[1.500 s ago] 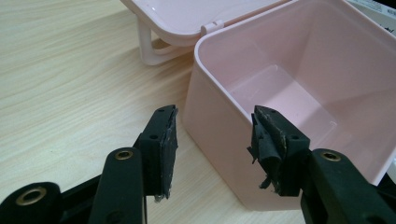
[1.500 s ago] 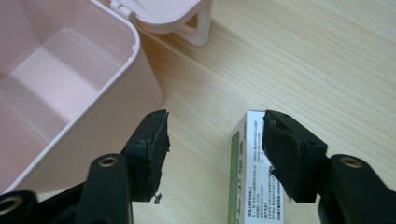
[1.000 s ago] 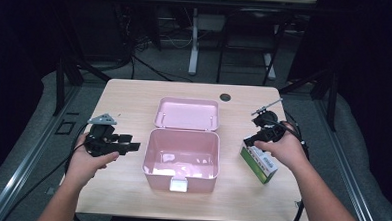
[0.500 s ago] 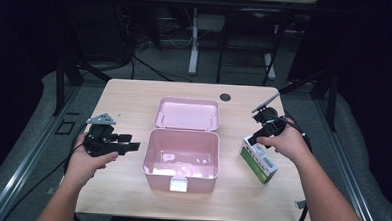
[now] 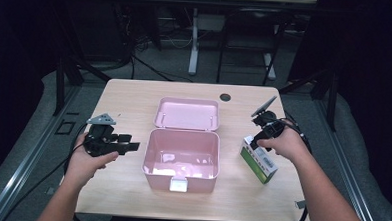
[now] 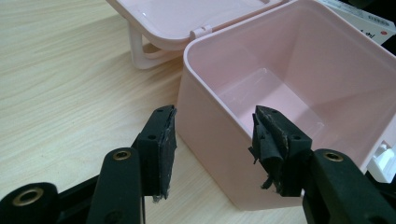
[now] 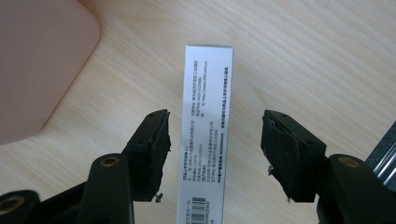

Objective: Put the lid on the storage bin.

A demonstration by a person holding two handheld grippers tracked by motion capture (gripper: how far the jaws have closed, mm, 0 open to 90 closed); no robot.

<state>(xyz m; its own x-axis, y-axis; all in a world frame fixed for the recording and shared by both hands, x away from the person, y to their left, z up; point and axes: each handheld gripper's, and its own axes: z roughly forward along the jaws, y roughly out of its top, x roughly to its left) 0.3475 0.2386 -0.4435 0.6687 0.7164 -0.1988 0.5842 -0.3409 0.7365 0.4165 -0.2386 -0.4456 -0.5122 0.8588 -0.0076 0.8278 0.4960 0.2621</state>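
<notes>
In the high view, an open pink plastic box (image 5: 182, 157) stands mid-table with its hinged lid (image 5: 188, 113) laid back flat behind it. The left gripper (image 5: 130, 146) is held just off the box's left wall, pointing at it. The right gripper (image 5: 250, 142) hangs over the near end of a green-and-white carton (image 5: 258, 160) that lies on the wooden table (image 5: 134, 95) to the right of the box. In the left gripper view, the jaws stand wide apart with nothing between the pads; the box's near corner lies in the gap beyond them. In the right gripper view, the jaws are spread wide to either side of the carton's printed white side (image 7: 205, 130), not touching it.
</notes>
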